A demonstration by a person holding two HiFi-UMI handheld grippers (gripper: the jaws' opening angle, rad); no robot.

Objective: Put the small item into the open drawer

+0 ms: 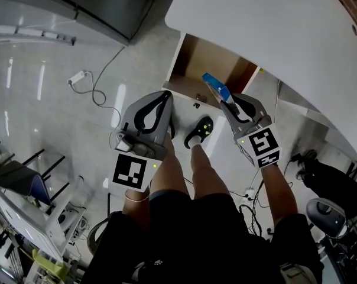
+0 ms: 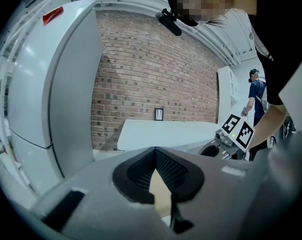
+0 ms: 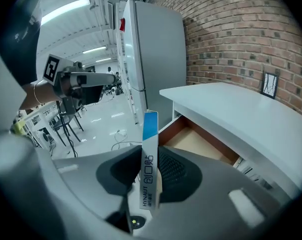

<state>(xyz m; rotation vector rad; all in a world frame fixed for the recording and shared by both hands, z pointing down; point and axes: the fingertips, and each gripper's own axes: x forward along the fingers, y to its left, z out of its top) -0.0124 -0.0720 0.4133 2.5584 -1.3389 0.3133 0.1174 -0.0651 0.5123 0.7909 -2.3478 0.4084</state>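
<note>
The small item is a narrow blue and white box [image 1: 216, 87] [image 3: 149, 134], standing upright between the pads of my right gripper [image 1: 227, 103] [image 3: 151, 159], which is shut on it. The box hangs just in front of the open wooden drawer [image 1: 197, 57] [image 3: 203, 144], near its front right corner. The drawer sticks out from under the white desk [image 1: 267, 34] [image 3: 241, 114]. My left gripper [image 1: 165, 97] [image 2: 158, 184] hovers left of the drawer's front, its jaws together with nothing in them.
The person's legs and a dark shoe [image 1: 199, 132] stand between the grippers on the glossy floor. A power strip with its cable [image 1: 78, 77] lies to the left. A grey fridge [image 3: 151, 59] stands beside the desk. Chairs [image 1: 19, 179] are at the lower left.
</note>
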